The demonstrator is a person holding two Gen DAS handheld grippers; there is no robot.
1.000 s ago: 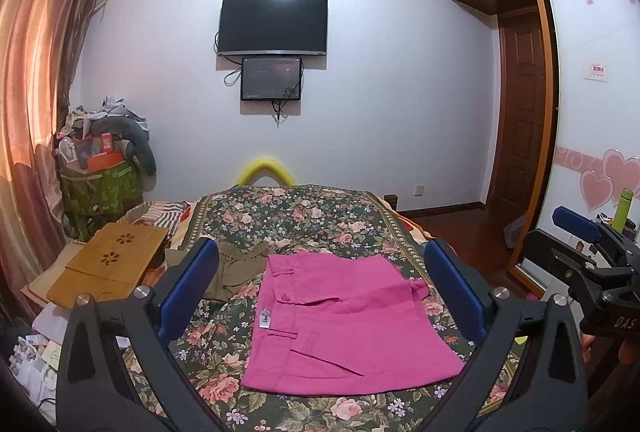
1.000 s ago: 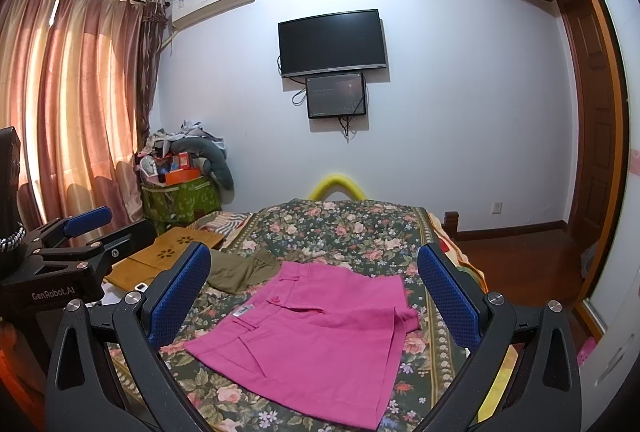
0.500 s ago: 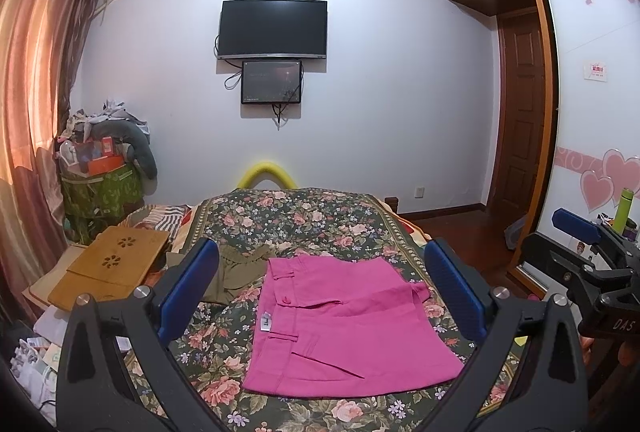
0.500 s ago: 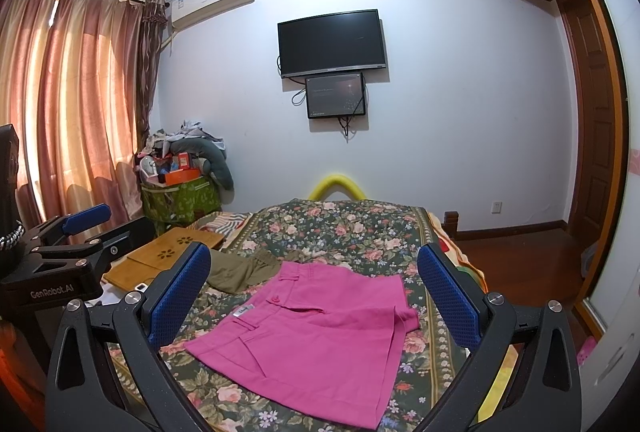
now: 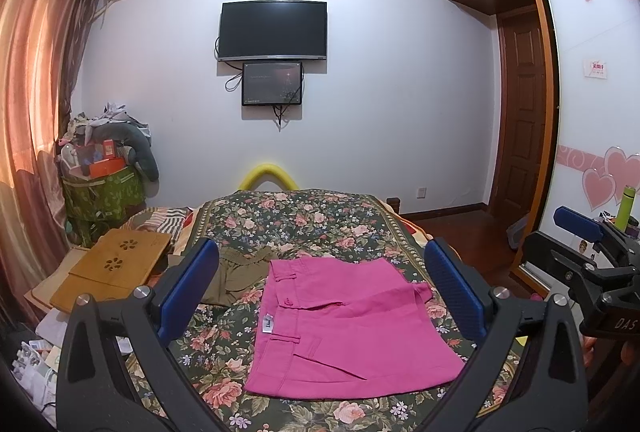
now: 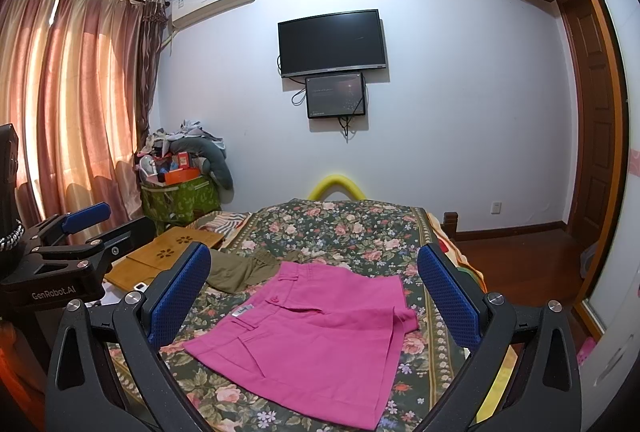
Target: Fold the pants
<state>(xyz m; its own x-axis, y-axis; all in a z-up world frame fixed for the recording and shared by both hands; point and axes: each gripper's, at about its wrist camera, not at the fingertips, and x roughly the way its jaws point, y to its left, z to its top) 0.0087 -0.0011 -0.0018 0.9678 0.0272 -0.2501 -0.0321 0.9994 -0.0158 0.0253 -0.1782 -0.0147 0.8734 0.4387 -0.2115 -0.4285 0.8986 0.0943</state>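
Left gripper (image 6: 86,228) ("GenRobot.AI"), right gripper (image 6: 314,296) spread wide, empty; pink pants (image 6: 316,332) folded.

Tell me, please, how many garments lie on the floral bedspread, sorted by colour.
Pink: 1, the pink pants, lying folded and flat.
Olive: 1, the olive garment, bunched beside them.
Total: 2.
Both the left gripper and right gripper are open, holding nothing.

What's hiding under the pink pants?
The pink pants lie flat on the floral bedspread, and that is all that shows around their edges. Whatever lies beneath their middle is covered.
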